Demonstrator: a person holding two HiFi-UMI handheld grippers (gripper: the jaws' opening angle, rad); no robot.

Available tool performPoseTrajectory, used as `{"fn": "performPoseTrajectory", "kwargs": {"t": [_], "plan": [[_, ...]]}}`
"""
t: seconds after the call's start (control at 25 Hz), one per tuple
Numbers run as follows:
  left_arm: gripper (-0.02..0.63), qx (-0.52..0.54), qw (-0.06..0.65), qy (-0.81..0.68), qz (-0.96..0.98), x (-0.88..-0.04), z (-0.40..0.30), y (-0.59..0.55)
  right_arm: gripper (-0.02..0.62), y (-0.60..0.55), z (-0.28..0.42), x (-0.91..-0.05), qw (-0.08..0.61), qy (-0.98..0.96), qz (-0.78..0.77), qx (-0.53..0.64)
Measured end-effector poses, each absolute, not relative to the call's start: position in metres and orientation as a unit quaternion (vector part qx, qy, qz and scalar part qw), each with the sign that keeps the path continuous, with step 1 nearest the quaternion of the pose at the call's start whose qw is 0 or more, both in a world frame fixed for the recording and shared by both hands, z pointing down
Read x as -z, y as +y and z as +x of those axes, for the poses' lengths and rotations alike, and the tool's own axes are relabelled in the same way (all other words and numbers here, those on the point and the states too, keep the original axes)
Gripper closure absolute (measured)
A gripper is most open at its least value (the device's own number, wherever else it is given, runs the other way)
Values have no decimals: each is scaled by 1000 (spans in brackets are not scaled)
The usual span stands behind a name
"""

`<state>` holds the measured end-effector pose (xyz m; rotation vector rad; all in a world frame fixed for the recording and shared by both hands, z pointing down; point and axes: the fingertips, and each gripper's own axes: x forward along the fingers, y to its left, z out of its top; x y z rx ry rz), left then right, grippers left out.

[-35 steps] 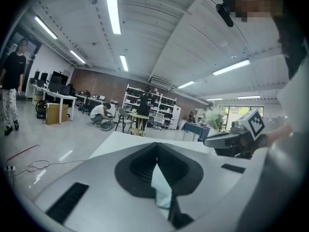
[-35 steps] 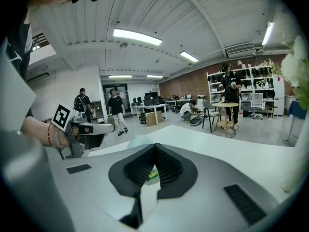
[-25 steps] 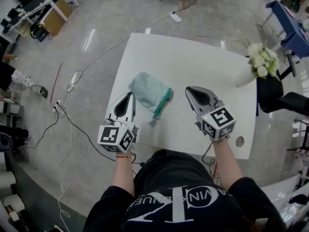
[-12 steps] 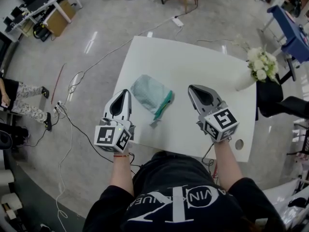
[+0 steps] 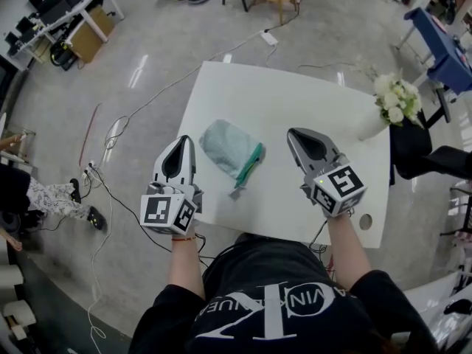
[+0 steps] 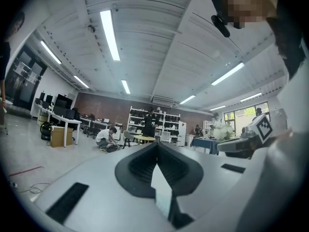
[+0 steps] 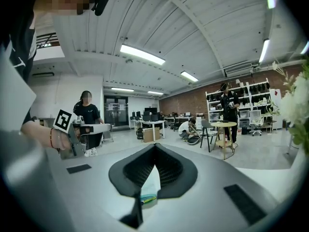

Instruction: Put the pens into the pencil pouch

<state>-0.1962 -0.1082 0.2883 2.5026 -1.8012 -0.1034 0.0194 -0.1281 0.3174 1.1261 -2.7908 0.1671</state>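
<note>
In the head view, the pencil pouch (image 5: 228, 146), pale green with a darker green zipper edge (image 5: 251, 161), lies flat on the white worktop (image 5: 295, 98), nearer to the person than the middle of it. The left claw (image 5: 184, 140) hangs in the air to the left of the pouch, over the edge of the worktop, and the right claw (image 5: 294, 133) is to the right of the pouch, at about the same level. Neither of them touches the pouch. A vase of white flowers (image 5: 389, 100) stands well apart from the pouch, at the far right corner. In the left gripper view, the two jaws meet at their tips, so this claw is closed, with no object between them; the claw points level across the room, and the right claw shows at the right side. In the right gripper view, the jaws are also pressed together and grip nothing. Under their tips, a small piece of the green pouch can be seen on the worktop, and the hand (image 7: 46, 133) that carries the left claw appears at the left.
</note>
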Motion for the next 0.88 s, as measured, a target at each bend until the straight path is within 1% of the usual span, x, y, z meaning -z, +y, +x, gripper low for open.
{"fn": "performPoseTrajectory", "kwargs": {"t": [0.52, 0.88], "plan": [[602, 43, 17, -588, 808, -279, -195, -115, 586, -136, 26, -312, 57, -923, 377, -56], [603, 42, 18, -592, 804, -279, -201, -118, 586, -138, 22, -308, 32, -928, 368, -51]]}}
